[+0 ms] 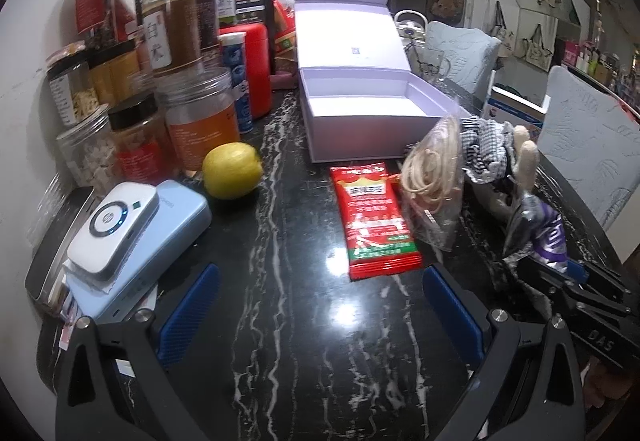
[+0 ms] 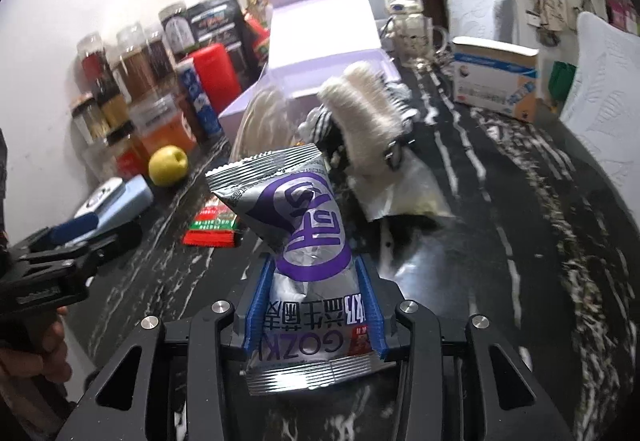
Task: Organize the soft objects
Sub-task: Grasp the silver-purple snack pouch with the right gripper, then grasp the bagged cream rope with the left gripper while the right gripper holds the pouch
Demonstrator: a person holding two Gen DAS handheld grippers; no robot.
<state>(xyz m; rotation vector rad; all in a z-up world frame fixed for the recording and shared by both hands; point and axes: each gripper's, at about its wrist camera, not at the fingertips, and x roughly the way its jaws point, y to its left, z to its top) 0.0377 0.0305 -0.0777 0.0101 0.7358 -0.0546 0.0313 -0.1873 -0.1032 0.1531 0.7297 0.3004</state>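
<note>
Two blue pads of my right tongs (image 2: 316, 305) are pinching the silver-and-purple snack packet (image 2: 296, 225) across its width, its long axis running straight ahead from the tongs and tilting up. The open lilac box (image 2: 280, 97) is lying ahead and slightly to the left, past the plush toy (image 2: 364, 109). My left tongs (image 1: 316, 317) are hanging wide and empty over the bench (image 1: 280, 361), the red sachet (image 1: 372, 217) just ahead of them.

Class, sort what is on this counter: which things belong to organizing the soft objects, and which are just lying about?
Job:
silver snack packet between the right claw pads
red packet
rubber band bag
plush toy
open lilac box

Lying about:
lemon
jars
power bank
</note>
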